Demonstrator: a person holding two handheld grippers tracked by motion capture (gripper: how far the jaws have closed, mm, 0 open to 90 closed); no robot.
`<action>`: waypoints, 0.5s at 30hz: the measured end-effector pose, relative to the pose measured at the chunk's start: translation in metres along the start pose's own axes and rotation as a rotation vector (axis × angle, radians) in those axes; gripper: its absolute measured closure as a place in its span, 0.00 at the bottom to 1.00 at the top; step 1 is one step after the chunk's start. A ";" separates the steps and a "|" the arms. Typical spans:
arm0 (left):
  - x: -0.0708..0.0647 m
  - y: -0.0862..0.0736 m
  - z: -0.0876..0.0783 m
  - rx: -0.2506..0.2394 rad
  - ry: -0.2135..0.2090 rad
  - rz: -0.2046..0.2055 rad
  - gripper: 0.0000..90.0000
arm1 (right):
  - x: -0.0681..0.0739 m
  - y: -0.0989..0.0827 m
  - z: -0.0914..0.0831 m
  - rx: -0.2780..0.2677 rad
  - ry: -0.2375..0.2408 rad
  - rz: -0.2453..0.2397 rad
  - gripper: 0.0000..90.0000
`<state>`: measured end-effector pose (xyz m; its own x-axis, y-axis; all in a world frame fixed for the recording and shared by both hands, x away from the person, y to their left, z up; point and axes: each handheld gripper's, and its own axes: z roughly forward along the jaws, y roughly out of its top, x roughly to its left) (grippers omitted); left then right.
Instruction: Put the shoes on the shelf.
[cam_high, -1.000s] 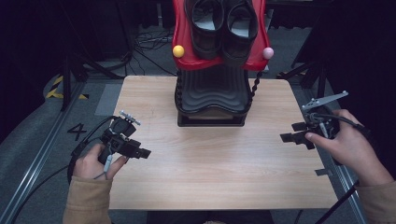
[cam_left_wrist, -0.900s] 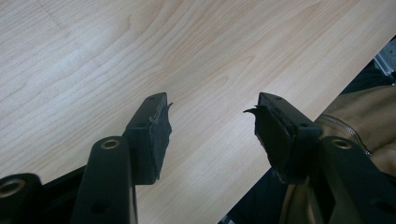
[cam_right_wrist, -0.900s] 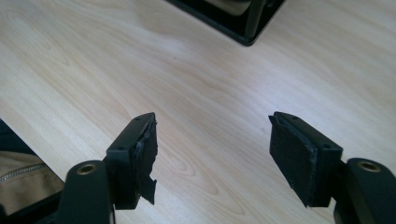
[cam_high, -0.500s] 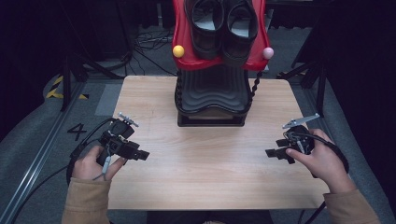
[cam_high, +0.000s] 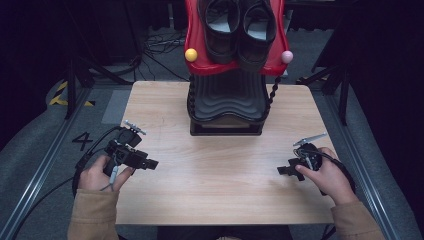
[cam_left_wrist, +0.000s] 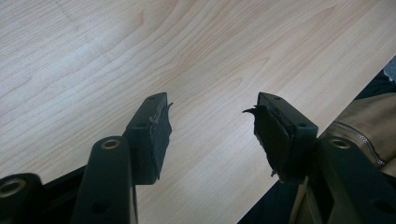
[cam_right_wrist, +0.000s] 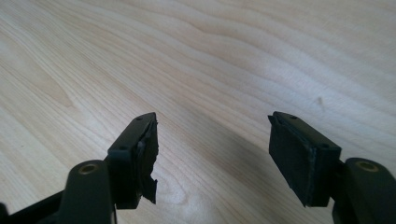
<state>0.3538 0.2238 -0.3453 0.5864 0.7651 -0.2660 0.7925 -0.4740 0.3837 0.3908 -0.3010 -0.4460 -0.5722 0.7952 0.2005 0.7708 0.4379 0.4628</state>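
A pair of black shoes (cam_high: 239, 27) sits on a red rack (cam_high: 200, 55) atop a black ribbed stand (cam_high: 227, 100) at the table's far middle. My left gripper (cam_high: 150, 164) rests low at the table's left edge, held in a hand, jaws pointing right. In its own view the left gripper (cam_left_wrist: 210, 126) stands open over bare wood. My right gripper (cam_high: 282, 170) hovers near the right front, jaws pointing left. Seen along its jaws, the right gripper (cam_right_wrist: 212, 149) is open with nothing between its worn pads (cam_right_wrist: 289, 156).
The light wooden table (cam_high: 220, 175) spans the middle of the high view. A yellow ball (cam_high: 191, 54) and a pink ball (cam_high: 286, 56) stick out from the rack's sides. Cables trail from both grippers. Dark floor and metal rails (cam_high: 40, 165) flank the table.
The right hand has carried its gripper toward me and inward, from the right edge to the right front of the table. The left gripper has barely shifted.
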 end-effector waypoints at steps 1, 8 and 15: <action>0.001 0.000 0.001 0.000 -0.002 -0.003 0.51 | -0.001 -0.002 0.003 0.004 -0.009 0.000 0.38; 0.011 0.000 0.013 0.004 0.000 -0.015 0.50 | -0.005 -0.011 0.017 -0.010 -0.091 -0.037 0.38; 0.019 -0.001 0.029 0.023 0.020 -0.019 0.50 | -0.011 -0.016 0.018 -0.079 -0.049 -0.003 0.38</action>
